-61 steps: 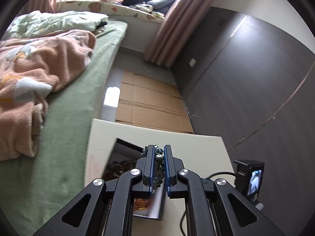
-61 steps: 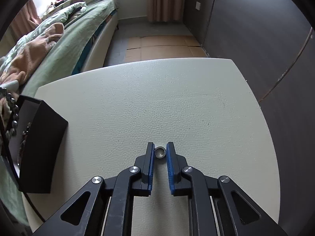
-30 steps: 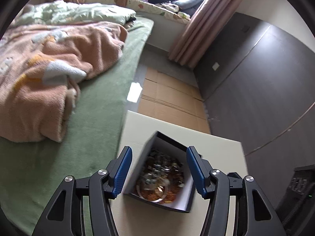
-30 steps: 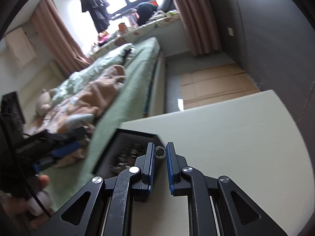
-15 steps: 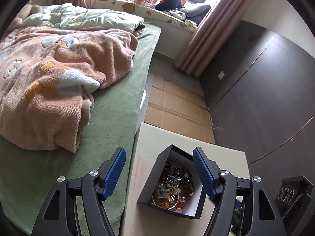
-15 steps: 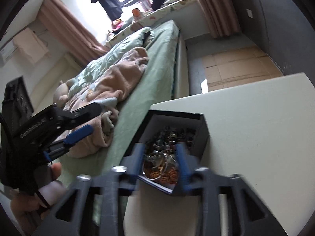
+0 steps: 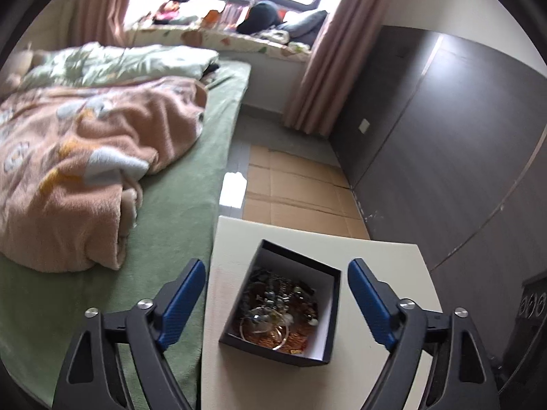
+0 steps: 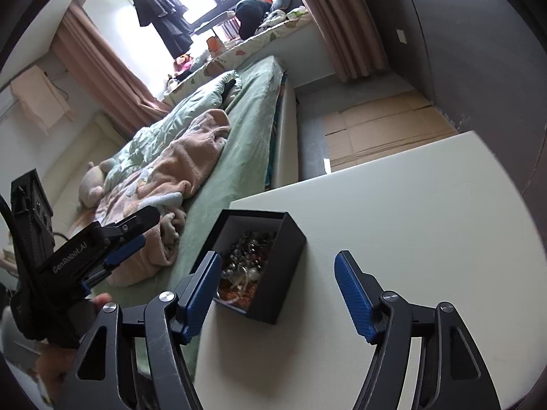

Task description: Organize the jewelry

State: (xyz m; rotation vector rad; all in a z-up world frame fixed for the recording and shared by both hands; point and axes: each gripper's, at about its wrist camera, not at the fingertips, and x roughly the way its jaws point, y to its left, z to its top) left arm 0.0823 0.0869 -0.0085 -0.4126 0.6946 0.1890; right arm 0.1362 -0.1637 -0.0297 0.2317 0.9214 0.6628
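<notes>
Right gripper point(image 8: 277, 285): at six o'clock in the frame, blue pads spread wide, jaws opening, nothing held between them.
Box point(image 8: 287, 256): black, open-topped, at the centre, near the table's edge toward nine o'clock; seen partly between the blue pads.
Jewelry point(image 8: 244, 259): mixed heap of beads, chains and a ring-shaped piece inside the box.
Table point(image 8: 410, 222): pale, textured top, filling the frame from three to six o'clock.
Left gripper point(image 8: 119, 239): at nine o'clock, off the table over the bed's side, held in a hand point(image 8: 51, 362) at eight o'clock; nothing in its tips.
Bed point(image 8: 246, 130): green sheet, peach blanket point(image 8: 177, 171), toward ten o'clock.
Cardboard point(image 8: 383, 126): flat on the floor at two o'clock.
</notes>
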